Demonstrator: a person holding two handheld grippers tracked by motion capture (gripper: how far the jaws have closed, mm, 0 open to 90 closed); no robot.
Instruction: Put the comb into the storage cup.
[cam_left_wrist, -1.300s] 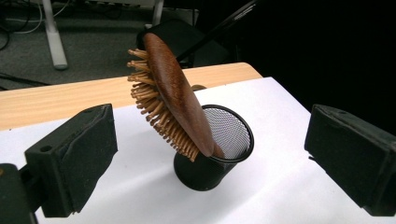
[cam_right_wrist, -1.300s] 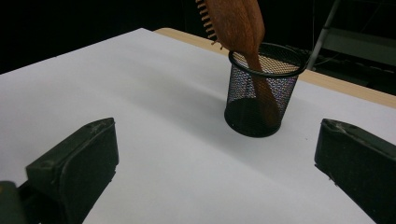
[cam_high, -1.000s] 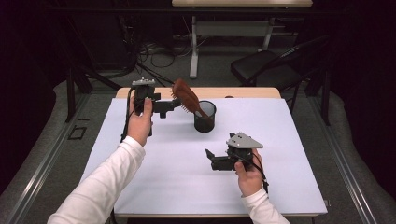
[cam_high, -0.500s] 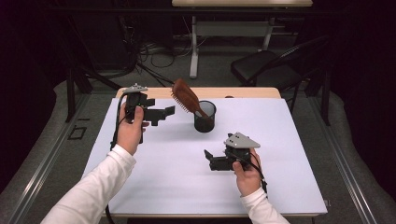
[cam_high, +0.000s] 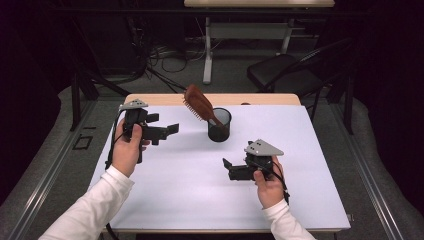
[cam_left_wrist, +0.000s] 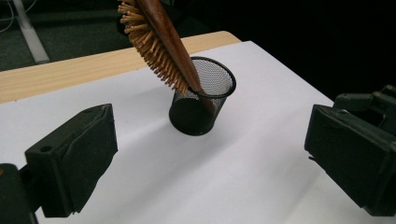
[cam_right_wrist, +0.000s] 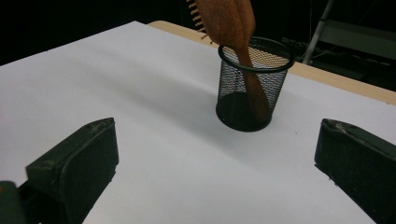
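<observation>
Wooden brush (cam_high: 198, 103) standing handle-down in the mesh cup (cam_high: 219, 125), leaning, ahead of both tools. Left gripper (cam_high: 171, 129) and right gripper (cam_high: 226, 164): jaws apart, empty. Brush likely stiff, light, smooth; grasp best across the head's edges, clear of the bristles.

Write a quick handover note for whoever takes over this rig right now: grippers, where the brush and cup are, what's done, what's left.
Left gripper: open, holding nothing, raised left of the mesh cup.
Right gripper: open, holding nothing, low over the table in front of the cup.
Hairbrush: handle down in the cup, head leaning out over the rim.
Done: brush is in the cup, which stands upright.
Left: probably nothing beyond parking both grippers.
</observation>
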